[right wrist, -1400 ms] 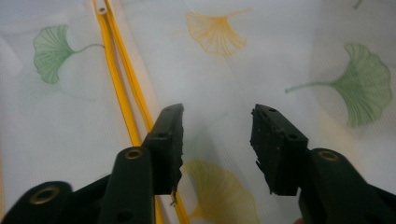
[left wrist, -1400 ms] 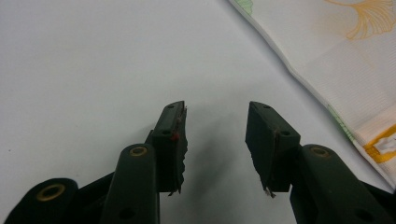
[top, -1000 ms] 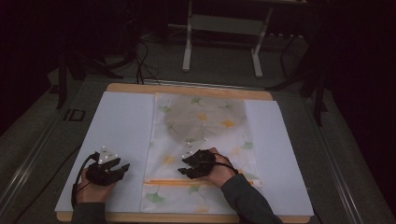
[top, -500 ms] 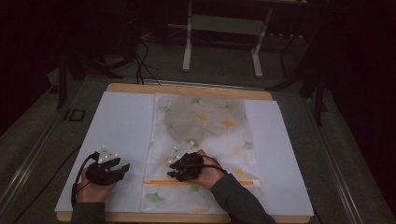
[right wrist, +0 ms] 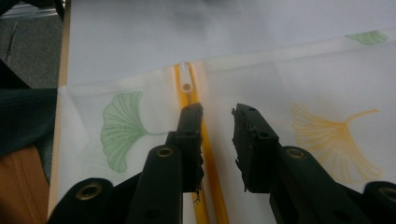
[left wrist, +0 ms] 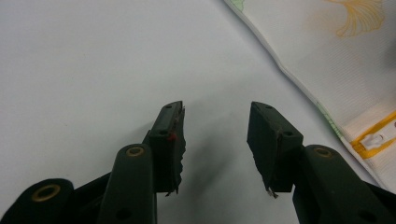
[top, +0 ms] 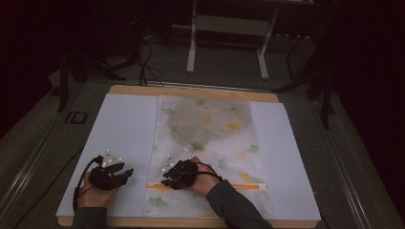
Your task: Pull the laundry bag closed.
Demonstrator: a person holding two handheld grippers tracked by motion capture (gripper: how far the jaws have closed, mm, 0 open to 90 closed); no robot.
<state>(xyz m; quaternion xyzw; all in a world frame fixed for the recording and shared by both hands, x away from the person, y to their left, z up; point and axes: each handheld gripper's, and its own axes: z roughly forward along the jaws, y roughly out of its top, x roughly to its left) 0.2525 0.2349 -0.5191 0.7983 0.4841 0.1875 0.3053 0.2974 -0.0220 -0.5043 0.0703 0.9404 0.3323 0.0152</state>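
Note:
A white fabric pouch [top: 210,138] printed with ginkgo leaves lies flat down the middle of the white mat [top: 126,124]. An orange zipper [top: 248,186] runs across its near end. My right gripper [top: 166,181] hovers low over the zipper's left part, pointing left. In the right gripper view the right gripper [right wrist: 218,116] is open, and the orange zipper [right wrist: 206,145] passes under its left jaw toward the white pull tab [right wrist: 187,86]. My left gripper [top: 128,172] rests over bare mat, just left of the pouch. It stands open [left wrist: 215,121] with nothing between its jaws, and the pouch edge [left wrist: 341,60] lies to its right.
The mat lies on a wooden table whose edge [top: 191,223] shows at the front. A metal stand [top: 227,28] is on the floor behind the table, with cables [top: 143,57] nearby. A dark sleeve [right wrist: 25,121] sits at the table's near edge.
My right gripper has slid left along the zipper toward the pouch's left edge. The left gripper has stayed where it was.

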